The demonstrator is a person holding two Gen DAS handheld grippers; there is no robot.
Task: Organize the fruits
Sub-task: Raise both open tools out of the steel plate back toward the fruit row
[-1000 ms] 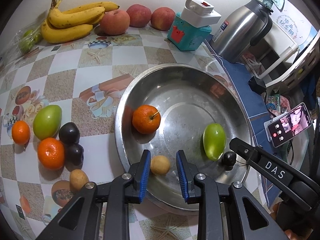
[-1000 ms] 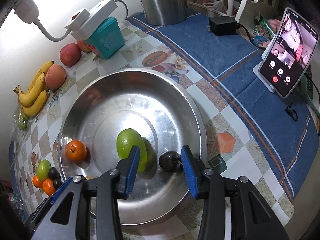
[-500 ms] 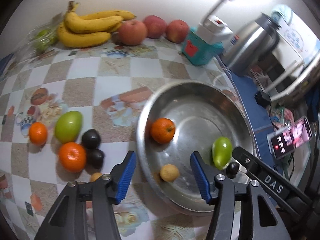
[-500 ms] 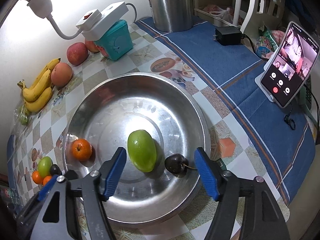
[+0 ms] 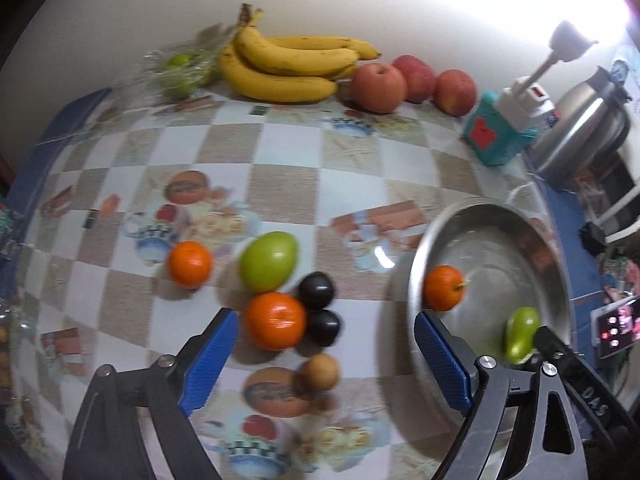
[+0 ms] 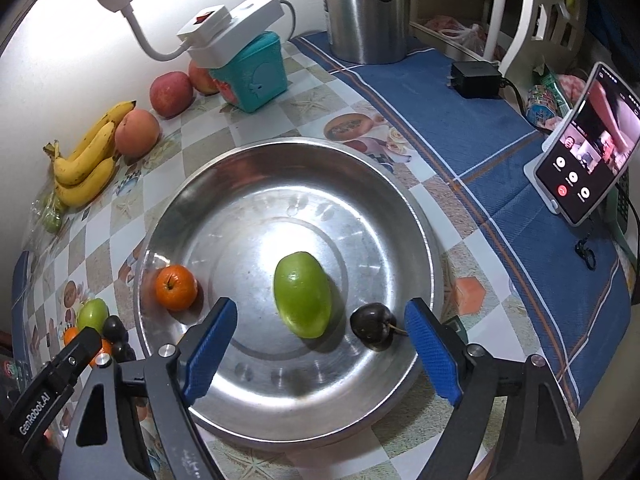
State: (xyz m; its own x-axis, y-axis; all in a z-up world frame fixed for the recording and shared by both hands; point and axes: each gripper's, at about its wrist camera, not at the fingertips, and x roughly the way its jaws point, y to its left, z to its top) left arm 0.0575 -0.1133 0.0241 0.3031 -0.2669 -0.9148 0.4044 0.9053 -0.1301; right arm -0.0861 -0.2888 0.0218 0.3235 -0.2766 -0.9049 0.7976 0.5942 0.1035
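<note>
Both of my grippers are spread wide with nothing between the blue pads. My left gripper (image 5: 322, 360) hovers over the loose cluster on the checked tablecloth (image 5: 280, 148); my right gripper (image 6: 318, 354) hangs over the near part of the steel bowl (image 6: 424, 224).

Inside the bowl lie a small orange (image 6: 176, 287) near the left wall, a green mango (image 6: 303, 294) about in the middle, and a dark plum with a stem (image 6: 372, 326) beside it near the front.

Outside the bowl, in my left wrist view, a large orange (image 5: 275, 321) sits closest to my pads, touching two dark plums (image 5: 320, 308) on its right. A second green mango (image 5: 269, 262) lies just behind it, a smaller orange (image 5: 189, 264) off to the left, and a small brown fruit (image 5: 319, 371) just in front; this view is blurred, so I cannot say what that one is.

I judge the large orange the next pick. It should be firm, fairly light, and its rind grippy. I would close across its widest part, from the sides. The plums touching it look smooth and likely to roll or bruise, so my right-hand pad should slide between orange and plums without nudging them.
</note>
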